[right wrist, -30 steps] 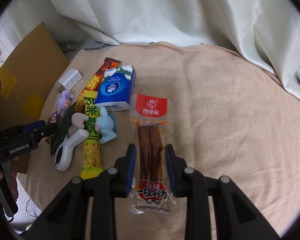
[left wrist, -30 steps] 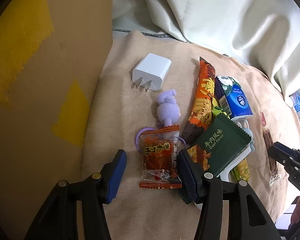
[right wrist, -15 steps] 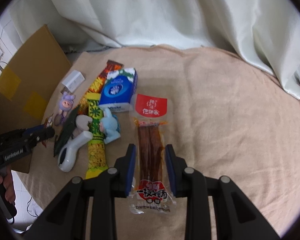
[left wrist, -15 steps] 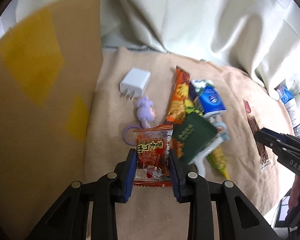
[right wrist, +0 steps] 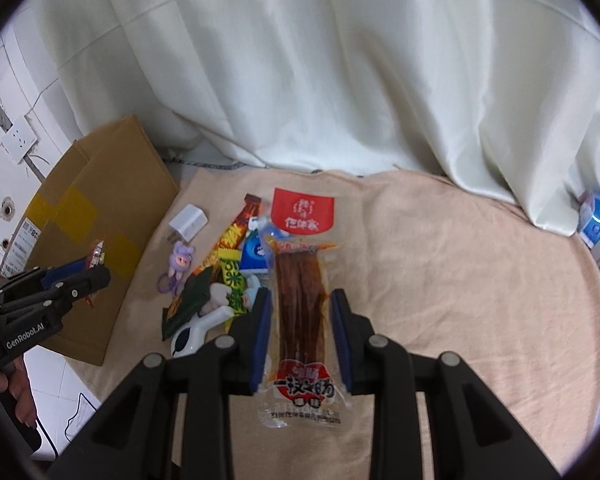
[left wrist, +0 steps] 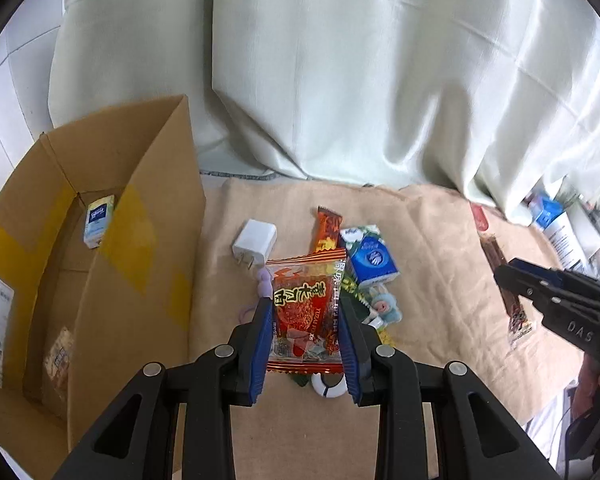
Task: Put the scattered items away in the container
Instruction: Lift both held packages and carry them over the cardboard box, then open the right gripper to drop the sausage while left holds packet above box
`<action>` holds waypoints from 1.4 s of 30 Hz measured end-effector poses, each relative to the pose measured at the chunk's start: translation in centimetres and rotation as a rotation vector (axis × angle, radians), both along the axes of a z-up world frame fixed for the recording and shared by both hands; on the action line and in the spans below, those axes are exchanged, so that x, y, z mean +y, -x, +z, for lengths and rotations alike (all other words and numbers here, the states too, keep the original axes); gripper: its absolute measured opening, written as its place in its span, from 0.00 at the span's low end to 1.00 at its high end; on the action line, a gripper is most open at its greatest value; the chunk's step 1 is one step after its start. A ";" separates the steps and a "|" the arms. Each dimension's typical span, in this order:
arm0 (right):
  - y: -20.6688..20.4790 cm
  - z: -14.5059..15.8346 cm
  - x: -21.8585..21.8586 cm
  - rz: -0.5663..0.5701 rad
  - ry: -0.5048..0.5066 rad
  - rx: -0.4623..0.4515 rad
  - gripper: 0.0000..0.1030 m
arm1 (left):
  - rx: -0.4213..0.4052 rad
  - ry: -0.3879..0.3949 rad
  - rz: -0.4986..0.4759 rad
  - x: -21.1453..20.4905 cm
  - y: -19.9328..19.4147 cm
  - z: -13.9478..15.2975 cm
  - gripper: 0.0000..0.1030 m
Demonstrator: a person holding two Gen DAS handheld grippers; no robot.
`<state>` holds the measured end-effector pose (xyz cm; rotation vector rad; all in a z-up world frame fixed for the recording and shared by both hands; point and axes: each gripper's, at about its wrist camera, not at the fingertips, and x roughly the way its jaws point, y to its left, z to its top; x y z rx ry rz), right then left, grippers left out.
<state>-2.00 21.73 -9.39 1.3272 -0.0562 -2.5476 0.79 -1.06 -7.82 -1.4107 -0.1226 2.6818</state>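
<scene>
Above the left edge of the cloth-covered table, in the left wrist view, the left gripper pinches a red snack packet by its two side seams, clear of the pile below. The cardboard box, the container, stands open at the table's left edge with a small tissue pack already inside. The white charger, blue tissue pack and purple keychain toy lie scattered near that edge. The packet is slick film held only at its edges, so it could slide out before it crosses the box wall, or snag on the raised flap.

Over the middle of the table, in the right wrist view, the right gripper is clamped on a long clear packet of dried meat sticks, gripped near its lower end. Most of its length reaches forward unsupported, so the packet will probably droop or swing, and its red top could catch the pile or the box rim. Both grippers seem bound for the same box; the left gripper already sits beside it, and they could collide there.
</scene>
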 end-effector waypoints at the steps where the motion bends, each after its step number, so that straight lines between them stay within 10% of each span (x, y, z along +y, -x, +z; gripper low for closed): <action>1: 0.0 0.1 0.0 -0.002 0.001 0.002 0.32 | 0.008 -0.005 0.009 -0.4 -0.2 0.6 0.31; 19: 2.1 9.8 -11.0 0.220 0.078 0.209 0.32 | 0.227 0.082 0.255 -13.4 -1.4 11.2 0.31; 27: 2.4 12.6 -22.6 0.417 0.125 0.236 0.32 | 0.204 0.101 0.356 -20.0 -2.6 9.6 0.31; 42: 4.5 5.2 -31.8 0.565 0.064 0.076 0.34 | 0.104 0.055 0.423 -23.9 -3.7 2.9 0.31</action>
